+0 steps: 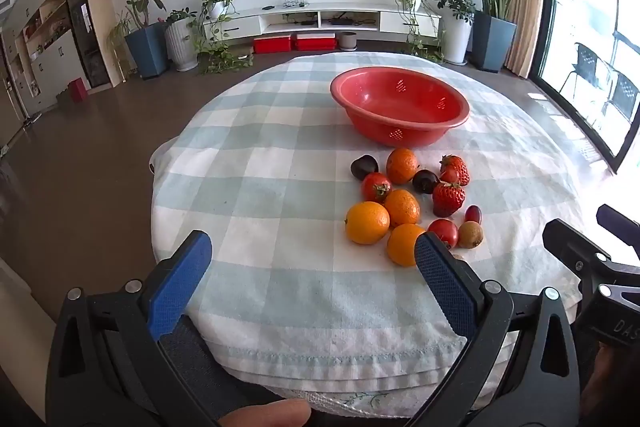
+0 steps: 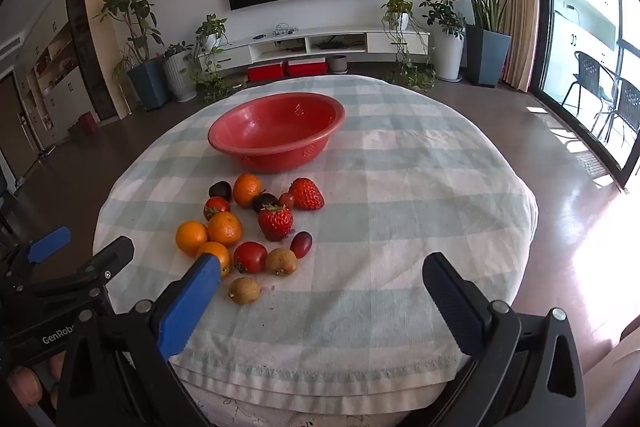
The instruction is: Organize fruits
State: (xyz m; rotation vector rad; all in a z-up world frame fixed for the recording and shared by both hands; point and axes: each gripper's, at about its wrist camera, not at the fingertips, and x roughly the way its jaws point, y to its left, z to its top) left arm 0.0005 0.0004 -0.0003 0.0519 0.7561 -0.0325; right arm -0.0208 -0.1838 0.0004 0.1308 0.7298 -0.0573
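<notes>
A round table under a pale blue-and-white checked cloth fills the middle of both views. On it, in the upper centre of the right wrist view, sits an empty red colander bowl with small perforated patches in its wall; in the left wrist view it stands upper right of centre. Just below the bowl lies a loose cluster of fruit: four oranges, two strawberries, two tomatoes, two dark plum-like fruits, a red grape, and two small brown fruits, possibly longans, though the fisheye view leaves that unsure. One of these brown fruits lies apart, lowest in the frame. The left gripper spreads wide at the bottom of its view, nothing between its blue pads, its right pad overlapping an orange in the picture. The right gripper also gapes wide and empty over bare cloth, lower centre.
</notes>
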